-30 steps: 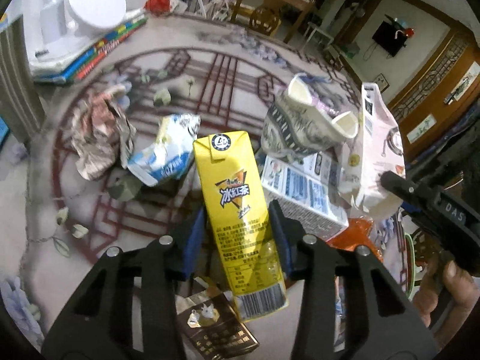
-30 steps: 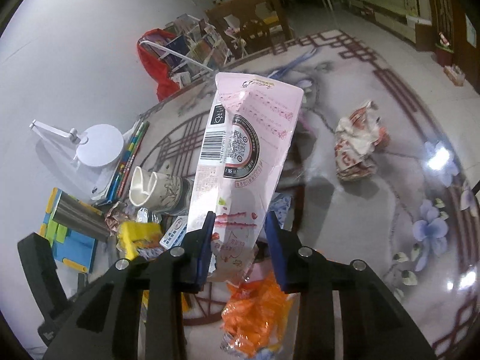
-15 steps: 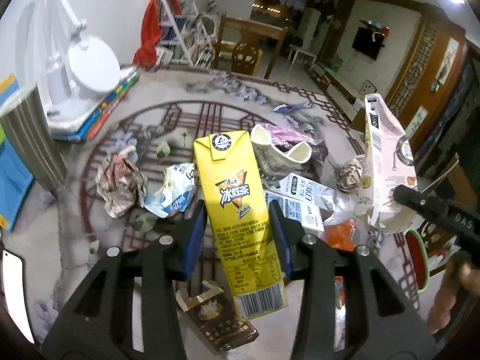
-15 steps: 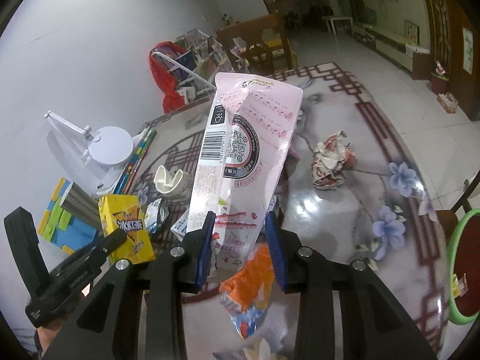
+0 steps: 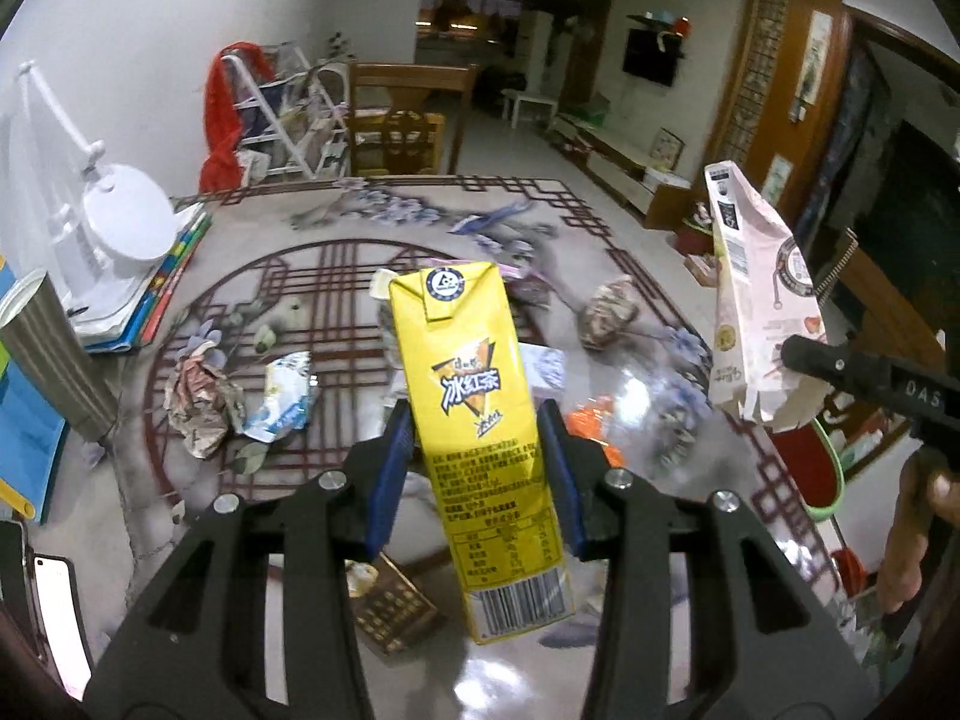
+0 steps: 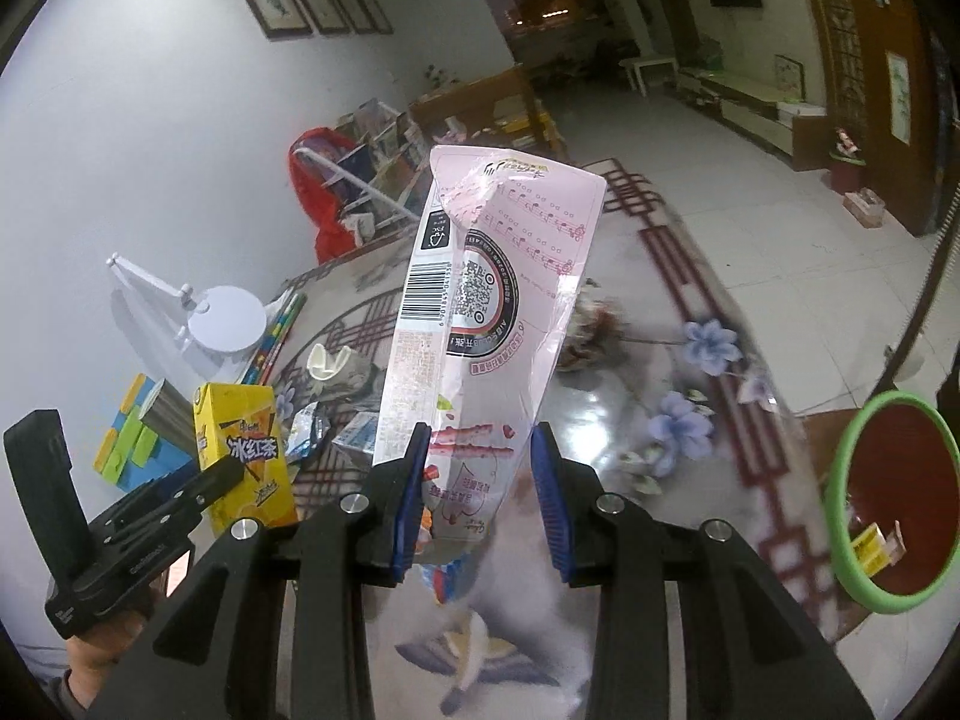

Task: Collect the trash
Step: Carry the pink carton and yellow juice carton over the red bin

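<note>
Yellow tea carton (image 5: pixel 487 420) is sitting upright between the blue pads of the left gripper (image 5: pixel 474 468), pinched at mid-height and held clear above the tabletop (image 5: pixel 336 276). Pink snack pouch (image 6: pixel 492 324) is standing up in the right gripper (image 6: pixel 480 492), clamped near its lower end, jaws pressed nearly together on the thin film; pouch's torn bottom edge is hanging open in the left wrist view. Still lying on the tabletop: crumpled paper wad (image 5: pixel 198 402), blue-white wrapper (image 5: pixel 282 396), orange wrapper (image 5: pixel 591 432), brown packet (image 5: pixel 390 606), second crumpled wad (image 5: pixel 609 312), squashed paper cup (image 6: pixel 333 363). Green-rimmed red bin (image 6: pixel 894 486) is sitting off the tabletop's right side, below its edge, holding one small yellow-and-brown carton piece (image 6: pixel 876 546); rest of its inside is showing bare red. White desk lamp (image 5: pixel 120 228) is standing on a stack of books (image 5: pixel 162 294) at the far left.
</note>
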The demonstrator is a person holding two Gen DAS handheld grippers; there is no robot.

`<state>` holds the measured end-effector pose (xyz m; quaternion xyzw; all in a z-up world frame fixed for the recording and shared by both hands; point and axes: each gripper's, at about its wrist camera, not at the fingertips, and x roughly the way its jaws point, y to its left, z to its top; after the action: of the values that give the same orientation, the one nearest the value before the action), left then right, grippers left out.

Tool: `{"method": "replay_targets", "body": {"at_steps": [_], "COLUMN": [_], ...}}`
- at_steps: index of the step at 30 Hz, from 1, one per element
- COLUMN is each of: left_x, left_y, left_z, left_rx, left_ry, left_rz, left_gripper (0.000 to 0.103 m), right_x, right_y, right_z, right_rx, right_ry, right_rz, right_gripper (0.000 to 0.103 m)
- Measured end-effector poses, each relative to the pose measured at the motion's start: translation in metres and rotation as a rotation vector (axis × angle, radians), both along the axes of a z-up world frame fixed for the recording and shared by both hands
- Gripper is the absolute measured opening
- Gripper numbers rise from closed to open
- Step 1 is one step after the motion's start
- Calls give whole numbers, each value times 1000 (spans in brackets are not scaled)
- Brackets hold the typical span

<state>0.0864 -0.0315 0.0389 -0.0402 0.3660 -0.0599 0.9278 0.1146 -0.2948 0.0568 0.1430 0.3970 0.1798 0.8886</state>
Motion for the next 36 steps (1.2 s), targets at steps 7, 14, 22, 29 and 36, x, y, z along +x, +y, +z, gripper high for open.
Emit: {"method": "replay_targets", "body": {"at_steps": [7,14,22,29,36], "left_x": [-1,6,20,29,39], "left_y": [-45,-111,-187,-249,-312], "left_z": [7,9,2,-9,-14], "left_rx": [12,22,-12,-94,-128], "left_ry": [4,8,34,67,86], "left_rz": [-95,-207,-335,-457,-568], "left_gripper": [41,41,41,41,41], "right_x": [-22,-35,-47,-59,-68], "right_y": [-53,-107,-175,-242,-286], "right_z": [1,0,-9,-29,-49], "right_rx": [6,15,1,-10,-25], "right_ry": [-10,-15,-2,35,71], "right_rz": [-84,-172,-282,-388,-458], "right_gripper": [33,33,33,33,33]}}
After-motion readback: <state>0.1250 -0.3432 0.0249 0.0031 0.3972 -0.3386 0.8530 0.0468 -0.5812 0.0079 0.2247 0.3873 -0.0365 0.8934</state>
